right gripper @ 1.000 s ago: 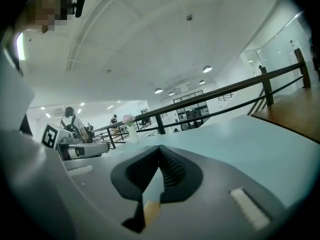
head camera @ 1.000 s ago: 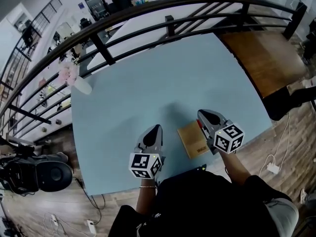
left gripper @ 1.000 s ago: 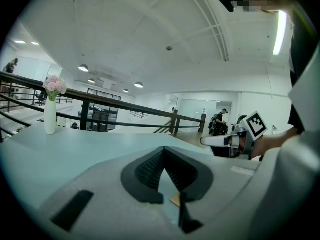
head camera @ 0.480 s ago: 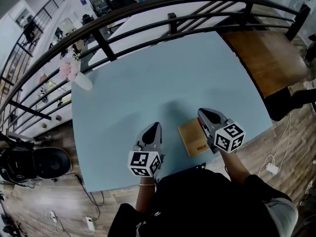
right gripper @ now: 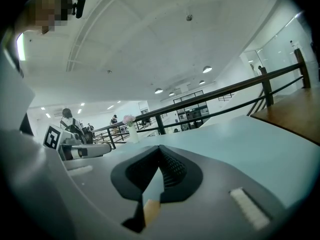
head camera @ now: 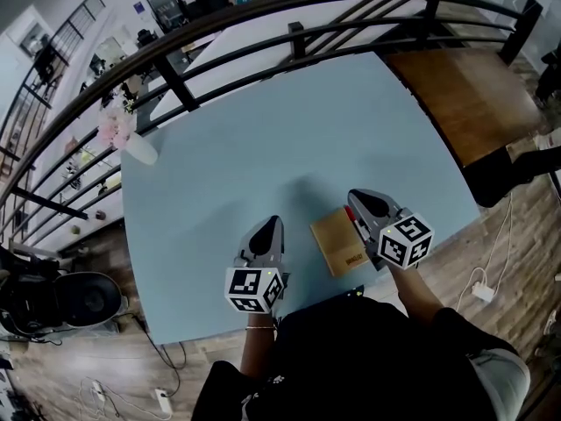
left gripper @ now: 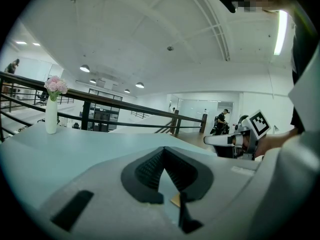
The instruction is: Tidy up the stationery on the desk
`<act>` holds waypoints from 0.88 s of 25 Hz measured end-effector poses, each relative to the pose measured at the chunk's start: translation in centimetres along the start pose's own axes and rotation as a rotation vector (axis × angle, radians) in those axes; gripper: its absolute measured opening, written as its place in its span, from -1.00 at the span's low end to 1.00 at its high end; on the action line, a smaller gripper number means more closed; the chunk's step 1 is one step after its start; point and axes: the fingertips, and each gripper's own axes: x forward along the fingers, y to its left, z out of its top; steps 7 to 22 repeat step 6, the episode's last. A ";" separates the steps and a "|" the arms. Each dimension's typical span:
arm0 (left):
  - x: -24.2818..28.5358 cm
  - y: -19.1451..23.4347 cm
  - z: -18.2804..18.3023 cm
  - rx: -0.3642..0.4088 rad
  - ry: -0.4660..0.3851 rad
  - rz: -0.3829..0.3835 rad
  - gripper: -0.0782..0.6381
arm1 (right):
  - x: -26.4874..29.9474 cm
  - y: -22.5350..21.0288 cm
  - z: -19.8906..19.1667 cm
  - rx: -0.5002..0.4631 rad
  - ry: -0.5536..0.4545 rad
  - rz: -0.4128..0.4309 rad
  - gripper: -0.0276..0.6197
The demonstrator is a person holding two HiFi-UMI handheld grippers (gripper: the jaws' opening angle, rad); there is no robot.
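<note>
A brown kraft notebook (head camera: 337, 242) lies flat on the light blue desk (head camera: 263, 156) near its front edge. A small red item (head camera: 351, 214) shows at the notebook's far right corner, partly hidden by my right gripper (head camera: 361, 200). That gripper hovers just right of the notebook, shut and empty. My left gripper (head camera: 273, 225) is left of the notebook, a short gap away, also shut with nothing in it. In the left gripper view the jaws (left gripper: 164, 153) meet over the desk. In the right gripper view the jaws (right gripper: 160, 153) are pressed together too.
A white vase of pink flowers (head camera: 131, 143) stands at the desk's far left corner. A dark railing (head camera: 298, 38) runs behind the desk. A wooden bench top (head camera: 465, 95) sits to the right. A small dark object (head camera: 354, 294) lies at the desk's front edge.
Only the head view has shifted a little. Both grippers and the notebook stay where they were.
</note>
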 end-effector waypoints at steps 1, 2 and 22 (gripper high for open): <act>0.0 0.0 0.0 0.000 0.001 0.000 -0.79 | -0.1 -0.1 0.0 0.000 -0.001 -0.003 -0.88; 0.0 0.0 -0.1 0.001 0.001 0.000 -0.79 | -0.2 -0.2 0.0 0.001 -0.002 -0.005 -0.88; -0.2 -0.4 -0.2 0.003 -0.003 -0.001 -0.79 | -0.6 -0.2 -0.1 0.004 -0.005 -0.008 -0.88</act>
